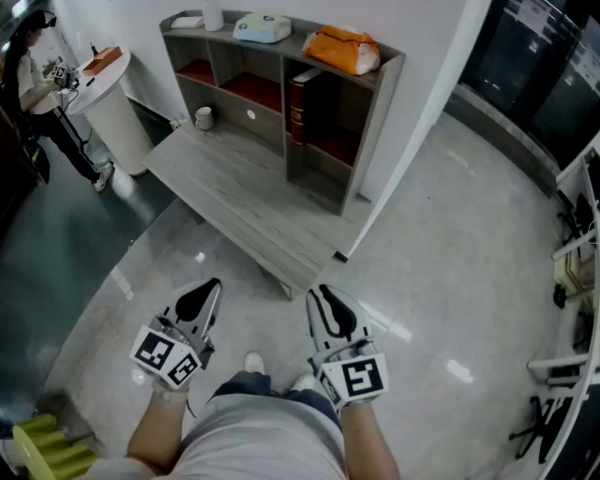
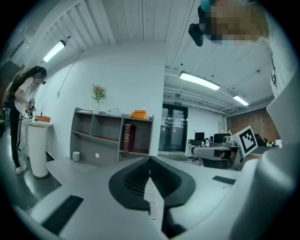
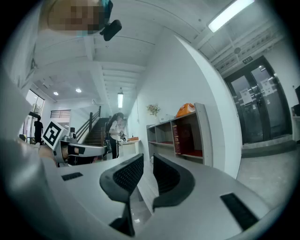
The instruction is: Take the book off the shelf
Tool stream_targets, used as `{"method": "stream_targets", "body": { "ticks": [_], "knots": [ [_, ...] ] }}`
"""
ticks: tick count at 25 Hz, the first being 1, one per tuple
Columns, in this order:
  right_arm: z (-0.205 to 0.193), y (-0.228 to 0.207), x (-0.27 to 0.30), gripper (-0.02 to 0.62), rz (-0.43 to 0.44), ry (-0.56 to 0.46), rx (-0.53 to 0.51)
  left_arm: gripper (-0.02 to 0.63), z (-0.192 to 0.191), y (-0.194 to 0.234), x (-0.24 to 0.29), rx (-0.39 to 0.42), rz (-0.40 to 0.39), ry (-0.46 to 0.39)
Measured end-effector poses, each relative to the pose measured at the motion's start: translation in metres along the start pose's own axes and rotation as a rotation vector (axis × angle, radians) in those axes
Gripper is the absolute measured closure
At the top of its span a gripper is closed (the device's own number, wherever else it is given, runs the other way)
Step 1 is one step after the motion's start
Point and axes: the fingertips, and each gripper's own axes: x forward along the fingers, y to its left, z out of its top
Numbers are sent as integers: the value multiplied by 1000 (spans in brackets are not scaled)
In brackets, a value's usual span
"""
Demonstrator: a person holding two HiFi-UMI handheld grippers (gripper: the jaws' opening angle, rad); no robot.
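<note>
A dark red book [image 1: 298,108] stands upright in the right compartment of the grey shelf [image 1: 371,112], against its left divider. It also shows in the left gripper view as a dark red book [image 2: 127,137] and in the right gripper view as the same book [image 3: 176,138]. Both grippers hang low over the floor, well short of the shelf and pointing toward it. My left gripper [image 1: 214,284] [image 2: 150,160] is shut, its pads touching with nothing between them. My right gripper [image 1: 319,292] [image 3: 147,160] stands open by a narrow gap and holds nothing.
The shelf stands on a low grey platform [image 1: 239,202] between me and it. An orange bag [image 1: 342,49] and a white box [image 1: 262,28] lie on top; a white cup [image 1: 203,117] sits at its left. A person [image 1: 28,84] stands by a round white table [image 1: 112,108] at far left.
</note>
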Motion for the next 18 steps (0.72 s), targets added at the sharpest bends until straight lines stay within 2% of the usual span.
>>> {"method": "stream_targets", "body": {
  "ticks": [8,13,18],
  "knots": [
    [-2,29,18,522,-24,35,-41,591,5,31,-13,-16,-45,-2],
    [-3,37,36,522,-95,24,0,591,9,56,-14,-24,-104,-16],
    [-8,44,58,522,-146,22,-13,590,5,83,-9,-32,-139,-16]
  ]
}}
